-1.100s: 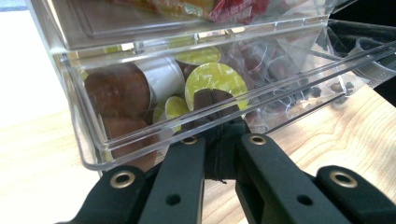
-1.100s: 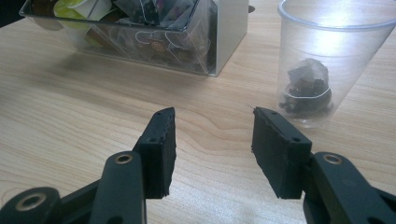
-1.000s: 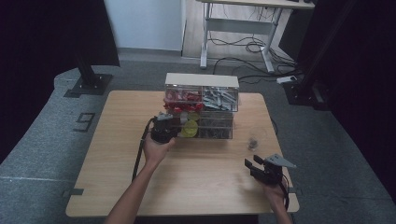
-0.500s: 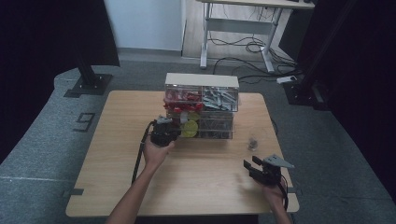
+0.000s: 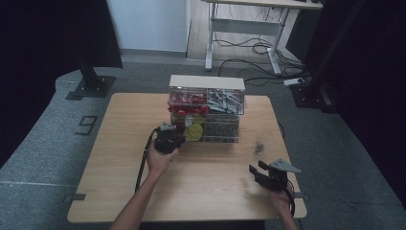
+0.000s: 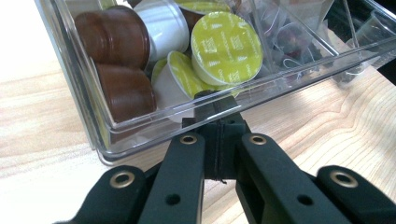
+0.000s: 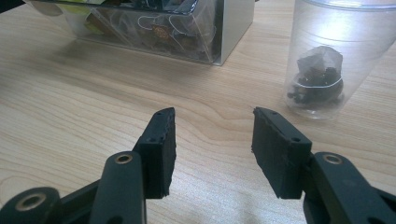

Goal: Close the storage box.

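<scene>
Hiding its own grip point, left tool (image 6: 215, 109) pinches drawer (image 6: 140, 121) front.

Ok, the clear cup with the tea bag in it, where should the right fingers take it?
Take the clear cup around its lower wall, coming in level from the near side. It stands upright on the table and widens toward the rim, so a low grip on opposite sides looks steadier. The right gripper is open, though its gap looks narrower than the cup, so it may need widening.
</scene>
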A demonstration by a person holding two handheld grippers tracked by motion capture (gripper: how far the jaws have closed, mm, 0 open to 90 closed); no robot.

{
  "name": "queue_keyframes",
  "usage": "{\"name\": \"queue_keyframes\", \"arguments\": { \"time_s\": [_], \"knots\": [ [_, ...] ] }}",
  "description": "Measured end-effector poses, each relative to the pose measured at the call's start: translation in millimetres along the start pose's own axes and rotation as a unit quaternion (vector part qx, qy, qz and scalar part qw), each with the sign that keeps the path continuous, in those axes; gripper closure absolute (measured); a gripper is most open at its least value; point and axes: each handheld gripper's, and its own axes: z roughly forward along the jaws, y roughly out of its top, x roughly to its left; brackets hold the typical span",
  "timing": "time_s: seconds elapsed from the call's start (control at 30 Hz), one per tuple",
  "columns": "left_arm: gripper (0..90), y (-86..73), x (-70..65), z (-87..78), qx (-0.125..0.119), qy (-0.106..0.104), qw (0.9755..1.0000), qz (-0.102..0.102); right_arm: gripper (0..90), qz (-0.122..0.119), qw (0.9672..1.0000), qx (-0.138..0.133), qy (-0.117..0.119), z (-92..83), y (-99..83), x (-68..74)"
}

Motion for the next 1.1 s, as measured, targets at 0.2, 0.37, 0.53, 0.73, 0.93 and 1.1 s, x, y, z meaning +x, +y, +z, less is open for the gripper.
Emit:
{"name": "queue_keyframes", "arguments": {
  "time_s": [0.2,0.37,0.53,0.73,0.93,1.1],
  "knots": [
    [89.9,-4.0,-0.3,0.8,-0.001,-0.004,1.0,-0.002,49.6,0.0,1.0,0.005,0.003,0.7,-0.6,0.1],
    [89.9,-8.2,1.2,2.4,0.002,-0.005,1.0,-0.004,49.8,-0.002,1.0,0.008,0.005,1.4,-1.1,0.6],
    [89.9,-11.9,2.9,4.9,0.006,-0.006,0.9999,-0.007,49.8,-0.001,1.0,0.008,0.005,2.2,-1.2,0.9],
    [89.7,-13.0,2.3,6.1,0.008,-0.009,0.9999,-0.005,49.8,-0.002,1.0,0.007,0.006,2.7,-0.4,1.6],
    [89.6,-15.0,2.1,6.5,0.009,-0.01,0.9999,-0.003,49.8,0.0,0.9999,0.009,0.006,2.5,-1.3,0.5],
    [89.6,-16.4,2.2,6.7,0.011,-0.011,0.9999,-0.004,49.8,0.0,0.9999,0.01,0.007,3.4,-1.8,0.8]
  ]
}}
